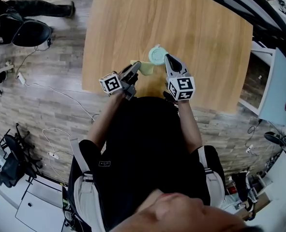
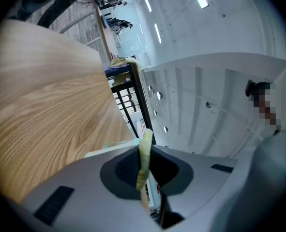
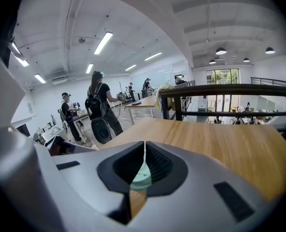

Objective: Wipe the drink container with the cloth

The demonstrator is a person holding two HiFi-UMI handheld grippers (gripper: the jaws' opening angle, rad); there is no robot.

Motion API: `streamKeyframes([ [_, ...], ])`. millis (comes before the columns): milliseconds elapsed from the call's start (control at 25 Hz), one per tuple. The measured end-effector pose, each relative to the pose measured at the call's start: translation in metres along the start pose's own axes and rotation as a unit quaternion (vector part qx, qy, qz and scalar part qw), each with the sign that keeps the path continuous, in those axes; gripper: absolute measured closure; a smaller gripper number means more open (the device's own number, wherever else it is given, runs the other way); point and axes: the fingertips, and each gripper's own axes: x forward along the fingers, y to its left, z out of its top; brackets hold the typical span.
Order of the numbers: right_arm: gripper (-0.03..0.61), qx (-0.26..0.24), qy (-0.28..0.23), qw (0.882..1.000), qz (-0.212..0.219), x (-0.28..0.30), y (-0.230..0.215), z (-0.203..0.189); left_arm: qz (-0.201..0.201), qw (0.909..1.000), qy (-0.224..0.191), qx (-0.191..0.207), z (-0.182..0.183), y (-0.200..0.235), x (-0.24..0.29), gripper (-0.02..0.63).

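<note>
Cloth (image 2: pixel 143 158) pinched between left fingers (image 2: pixel 80 180), beside container (image 1: pixel 157 55)

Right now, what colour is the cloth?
Pale yellow-green cloth, clearest in the left gripper view.

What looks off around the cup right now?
Nothing stands out. The cup stands upright on the table, no spill visible; the left claw pinches the cloth beside it. The right claw grips its rim.

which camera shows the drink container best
Head view: the container shows its round mint top on the table. The right gripper view shows only a mint sliver between its jaws; the left gripper view only a pale edge.
</note>
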Motion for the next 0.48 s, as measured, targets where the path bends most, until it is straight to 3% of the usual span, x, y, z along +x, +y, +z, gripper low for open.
streamKeyframes([
  [240, 0.545, 0.004, -0.022, 1.0, -0.021, -0.015, -0.006, 0.017, 0.006, 0.9934, -0.012, 0.114, 0.03, -0.039, -0.001, 0.565],
  [360, 0.545, 0.009, -0.036, 0.999, -0.034, -0.018, -0.009, 0.026, 0.011, 0.9823, -0.017, 0.186, 0.046, -0.061, 0.004, 0.565],
  [480, 0.545, 0.021, -0.052, 0.997, -0.048, -0.025, -0.011, 0.037, 0.015, 0.9645, -0.023, 0.263, 0.058, -0.086, 0.011, 0.565],
])
